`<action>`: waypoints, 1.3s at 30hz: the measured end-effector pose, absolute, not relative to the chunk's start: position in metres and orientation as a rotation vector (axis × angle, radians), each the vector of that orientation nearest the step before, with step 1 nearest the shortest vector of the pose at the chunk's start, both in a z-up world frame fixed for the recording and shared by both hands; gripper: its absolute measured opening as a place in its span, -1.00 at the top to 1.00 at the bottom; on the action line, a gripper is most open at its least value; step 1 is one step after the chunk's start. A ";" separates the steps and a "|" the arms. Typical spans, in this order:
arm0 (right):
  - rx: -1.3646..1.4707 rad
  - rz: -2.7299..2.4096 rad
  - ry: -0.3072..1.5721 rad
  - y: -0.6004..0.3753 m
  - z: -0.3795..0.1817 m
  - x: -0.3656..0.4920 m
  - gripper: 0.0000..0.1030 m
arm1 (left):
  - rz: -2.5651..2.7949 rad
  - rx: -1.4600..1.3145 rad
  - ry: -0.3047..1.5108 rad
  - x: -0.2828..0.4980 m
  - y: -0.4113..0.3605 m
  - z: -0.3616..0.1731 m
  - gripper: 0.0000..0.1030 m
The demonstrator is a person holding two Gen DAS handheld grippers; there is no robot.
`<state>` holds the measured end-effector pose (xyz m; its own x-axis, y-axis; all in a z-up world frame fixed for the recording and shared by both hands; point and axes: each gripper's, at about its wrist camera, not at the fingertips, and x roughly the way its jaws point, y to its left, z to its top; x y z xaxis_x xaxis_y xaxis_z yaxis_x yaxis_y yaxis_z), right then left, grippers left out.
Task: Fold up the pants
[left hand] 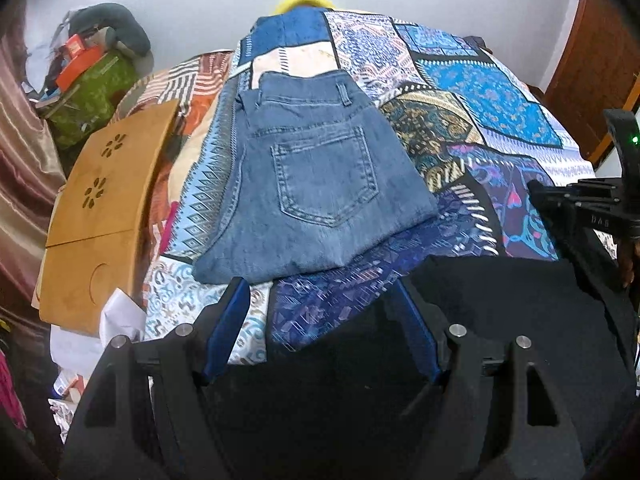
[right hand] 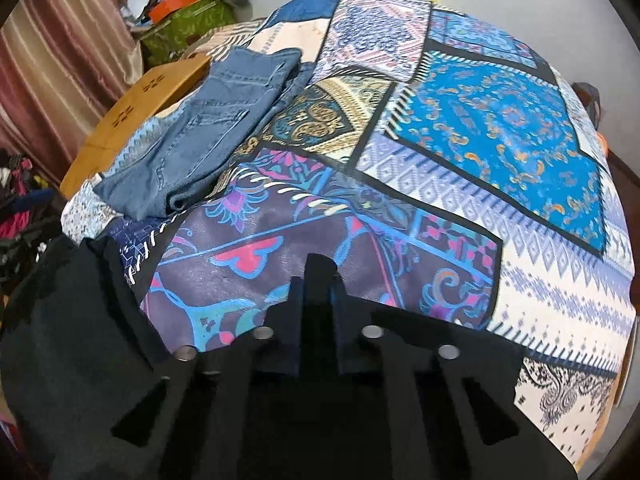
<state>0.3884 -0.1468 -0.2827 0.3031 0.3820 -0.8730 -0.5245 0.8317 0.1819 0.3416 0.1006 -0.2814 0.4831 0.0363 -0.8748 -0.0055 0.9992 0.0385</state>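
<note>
A: What is seen nearest?

B: The left gripper (left hand: 320, 320) is held wide apart, nothing between its blue pads (left hand: 226, 328), above a dark garment (left hand: 500, 320) bunched at the near edge of the bed. The right gripper (right hand: 318, 280) is seen pressed together; whether any cloth is pinched there cannot be told.

A: And further out?

B: A pair of jeans (left hand: 312, 176) is laid folded on the patchwork bedspread (right hand: 500, 128), back pocket (left hand: 326, 184) upward, near the bed's left side. Beyond that edge a wooden lap table (left hand: 104, 208) is seen, and further back a green box (left hand: 96, 100) heaped with clutter against the wall.

A: What might be spoiled from here?

B: It is judged that the dark garment is to be handled next. If it is dragged across the bed, the folded jeans could be nudged and their layers undone. Should only one layer be pinched, the cloth may be lifted unevenly and the fold skewed. The garment's edges are hard to make out against the black grippers, so a grasp could be misplaced.

A: Counts?

B: Two grippers, one folded pair of jeans, one dark garment, one bedspread, one lap table, one green box.
</note>
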 end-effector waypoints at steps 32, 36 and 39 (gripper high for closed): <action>-0.035 0.237 0.909 -0.391 -0.225 0.191 0.83 | -0.208 0.194 1.140 0.225 -0.057 -0.285 -0.72; 0.026 0.214 1.005 -0.403 -0.256 0.179 0.80 | -0.204 0.162 1.146 0.225 -0.054 -0.286 -0.73; 0.074 0.171 1.064 -0.411 -0.270 0.173 0.61 | -0.203 0.160 1.139 0.225 -0.054 -0.286 -0.73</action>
<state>0.1735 -0.4112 -0.2701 0.4735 0.1754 -0.8632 -0.1044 0.9842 0.1427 0.2245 -0.0540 -0.2860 0.4033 -0.0788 -0.9117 0.2413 0.9702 0.0229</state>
